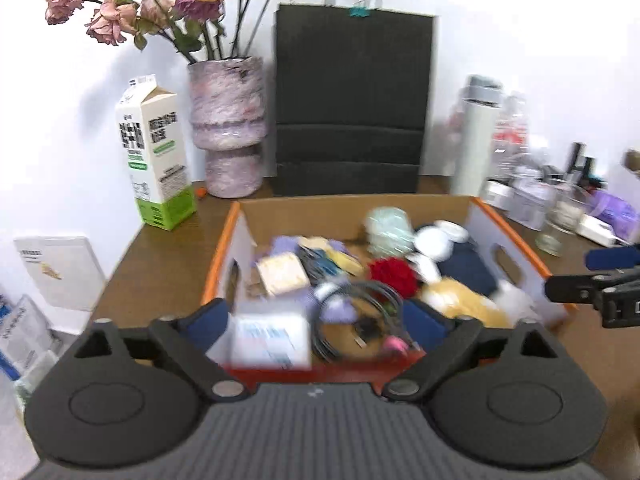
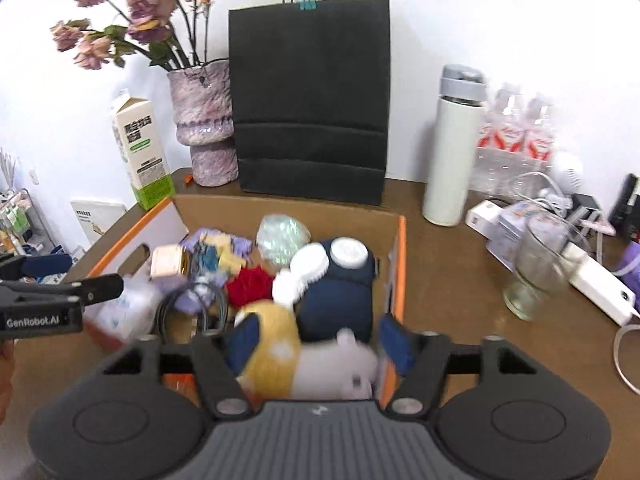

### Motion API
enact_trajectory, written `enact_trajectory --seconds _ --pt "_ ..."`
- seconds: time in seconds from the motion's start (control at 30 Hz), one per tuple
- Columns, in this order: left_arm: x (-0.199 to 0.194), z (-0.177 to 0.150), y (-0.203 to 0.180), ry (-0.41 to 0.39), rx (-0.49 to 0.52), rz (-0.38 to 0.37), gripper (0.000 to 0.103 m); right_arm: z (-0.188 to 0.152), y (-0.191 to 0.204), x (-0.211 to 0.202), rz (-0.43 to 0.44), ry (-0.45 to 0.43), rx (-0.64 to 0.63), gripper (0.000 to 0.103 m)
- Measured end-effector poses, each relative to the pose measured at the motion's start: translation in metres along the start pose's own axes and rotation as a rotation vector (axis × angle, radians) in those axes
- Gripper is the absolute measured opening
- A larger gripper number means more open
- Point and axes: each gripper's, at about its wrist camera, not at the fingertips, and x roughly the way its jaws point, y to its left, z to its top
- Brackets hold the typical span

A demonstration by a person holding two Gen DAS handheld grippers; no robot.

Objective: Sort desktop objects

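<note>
An orange-rimmed cardboard box (image 1: 224, 240) (image 2: 400, 248) on the brown desk holds several small objects: a red fluffy ball (image 1: 394, 276) (image 2: 250, 286), a dark blue pouch (image 1: 466, 270) (image 2: 336, 304), a coiled black cable (image 1: 356, 320) (image 2: 192, 308), a white packet (image 1: 272, 338), a yellow and white plush (image 1: 464, 306) (image 2: 304, 356). My left gripper (image 1: 316, 324) is open above the box's near left part, empty. My right gripper (image 2: 320, 340) is open above the plush at the near right corner, holding nothing.
A black paper bag (image 1: 352, 100) (image 2: 310, 100), a vase of dried roses (image 1: 228, 124) (image 2: 204, 120) and a milk carton (image 1: 154, 156) (image 2: 142, 148) stand behind the box. A white flask (image 2: 454, 148), a glass (image 2: 536, 268), bottles and a power strip (image 2: 596, 280) are to the right.
</note>
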Motion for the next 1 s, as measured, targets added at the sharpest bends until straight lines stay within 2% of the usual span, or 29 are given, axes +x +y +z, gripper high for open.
enact_trajectory --seconds 0.07,0.17,0.27,0.37,0.43,0.5,0.6,0.67,0.73,0.87,1.0 --pt "-0.014 -0.017 -0.001 -0.008 0.013 -0.025 0.100 -0.017 0.005 -0.013 -0.003 -0.019 -0.034 0.084" --pt "-0.039 -0.041 0.001 -0.002 -0.019 -0.019 0.101 -0.038 0.013 -0.029 -0.044 -0.025 -0.076 0.085" --pt "-0.065 -0.063 0.003 0.002 -0.055 -0.030 0.103 -0.063 0.016 -0.048 -0.043 -0.069 -0.055 0.092" --pt "-0.092 -0.089 -0.001 -0.026 -0.045 -0.012 0.103 -0.093 0.020 -0.060 -0.001 -0.071 -0.038 0.092" --pt "-0.103 -0.104 -0.005 -0.017 -0.039 0.015 0.103 -0.112 0.028 -0.063 -0.005 -0.072 -0.051 0.092" --pt "-0.111 -0.119 -0.008 -0.017 -0.058 0.007 0.103 -0.128 0.040 -0.065 -0.028 -0.079 -0.084 0.092" --pt "-0.102 -0.132 -0.013 0.003 -0.073 -0.008 0.103 -0.146 0.053 -0.062 -0.023 -0.091 -0.091 0.092" --pt "-0.090 -0.137 -0.020 0.008 -0.063 0.057 0.103 -0.153 0.056 -0.051 0.008 -0.065 -0.061 0.092" --pt "-0.079 -0.140 -0.024 -0.010 -0.052 0.089 0.103 -0.158 0.059 -0.042 0.010 -0.038 -0.050 0.092" --pt "-0.059 -0.143 -0.020 0.022 -0.109 0.097 0.103 -0.171 0.062 -0.029 -0.032 -0.030 -0.040 0.092" --pt "-0.049 -0.145 -0.015 0.044 -0.143 0.106 0.103 -0.178 0.057 -0.025 -0.010 -0.027 0.006 0.095"
